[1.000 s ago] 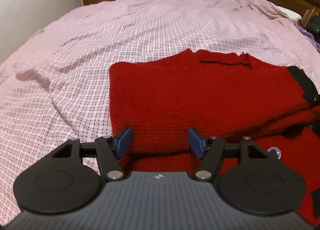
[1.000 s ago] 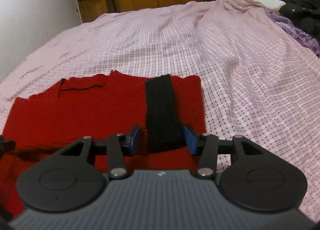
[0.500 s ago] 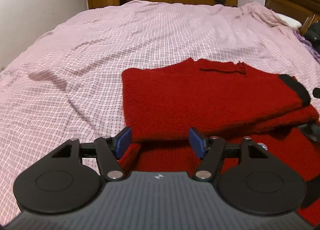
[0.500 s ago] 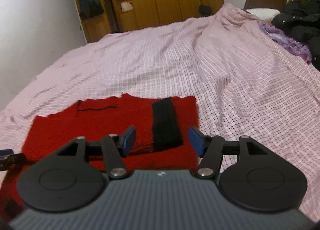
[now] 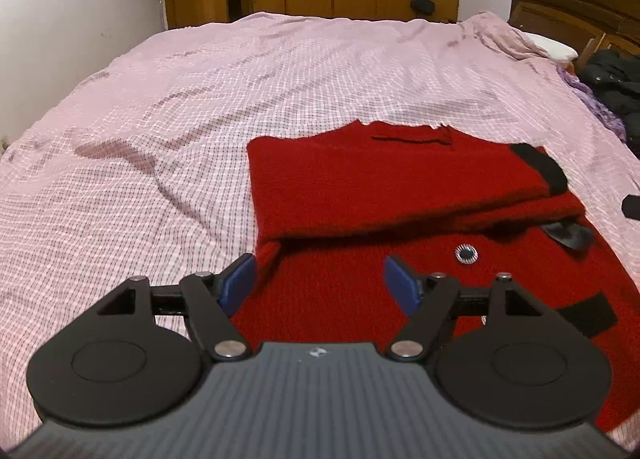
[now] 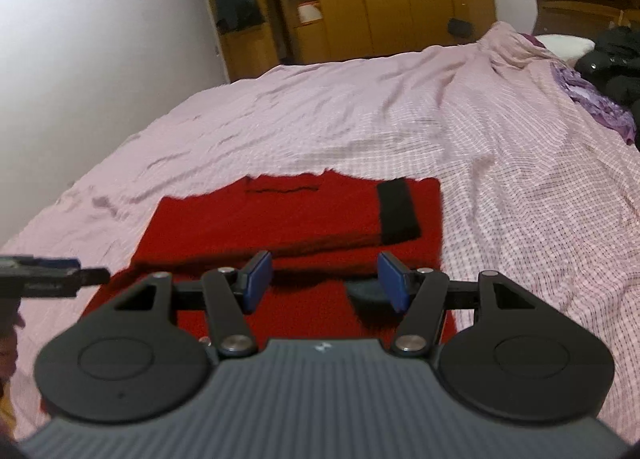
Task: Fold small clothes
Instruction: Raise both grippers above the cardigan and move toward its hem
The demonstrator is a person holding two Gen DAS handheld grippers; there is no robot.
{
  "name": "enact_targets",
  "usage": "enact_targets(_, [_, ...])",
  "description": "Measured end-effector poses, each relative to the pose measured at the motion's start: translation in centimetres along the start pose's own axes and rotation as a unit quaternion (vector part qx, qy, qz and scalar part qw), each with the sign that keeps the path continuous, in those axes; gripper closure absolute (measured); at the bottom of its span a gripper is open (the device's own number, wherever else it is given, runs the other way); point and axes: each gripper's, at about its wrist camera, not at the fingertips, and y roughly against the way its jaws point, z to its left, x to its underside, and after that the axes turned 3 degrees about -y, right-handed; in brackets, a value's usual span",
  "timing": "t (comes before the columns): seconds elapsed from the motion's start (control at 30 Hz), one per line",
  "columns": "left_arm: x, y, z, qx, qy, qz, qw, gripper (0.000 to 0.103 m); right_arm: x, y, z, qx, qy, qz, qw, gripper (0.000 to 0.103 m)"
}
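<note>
Sleeve fold just laid: red knit cardigan point(image 5: 400, 195) lying flat on checked bedsheet point(image 5: 160, 163), black-cuffed sleeve point(image 6: 398, 215) crossing chest.

Left gripper point(image 5: 318, 285) opening, nothing between jaws. Right gripper point(image 6: 324, 281) released, empty.

Next, likely: regrasping hem, folding upward.

Black jacket pile point(image 5: 612, 79) near headboard, well apart; nothing obstructing.

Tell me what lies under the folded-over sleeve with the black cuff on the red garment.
The sleeve with its black cuff lies across the red garment on the checked bedspread. Below its edge a round button shows; whatever the sleeve covers is hidden.
</note>
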Motion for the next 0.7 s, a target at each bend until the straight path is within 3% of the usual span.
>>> enact_targets(0.17, [1.5, 1.8, -0.6, 0.005, -0.014, 0.003, 0.9999, 0.026, 1.9, 1.5, 1.1, -0.010, 0.010, 0.023, 1.000, 0.042])
enact_targets(0.27, [2.5, 2.7, -1.0, 0.011, -0.022, 0.006, 0.9997, 0.025, 3.5, 2.1, 1.6, -0.006, 0.026, 0.030, 0.999, 0.029])
enact_targets(0.7, [7.1, 4.3, -2.7, 0.024, -0.051, 0.031, 0.9979, 0.024, 9.5, 3.5, 4.2, -0.001, 0.099, 0.069, 0.993, 0.029])
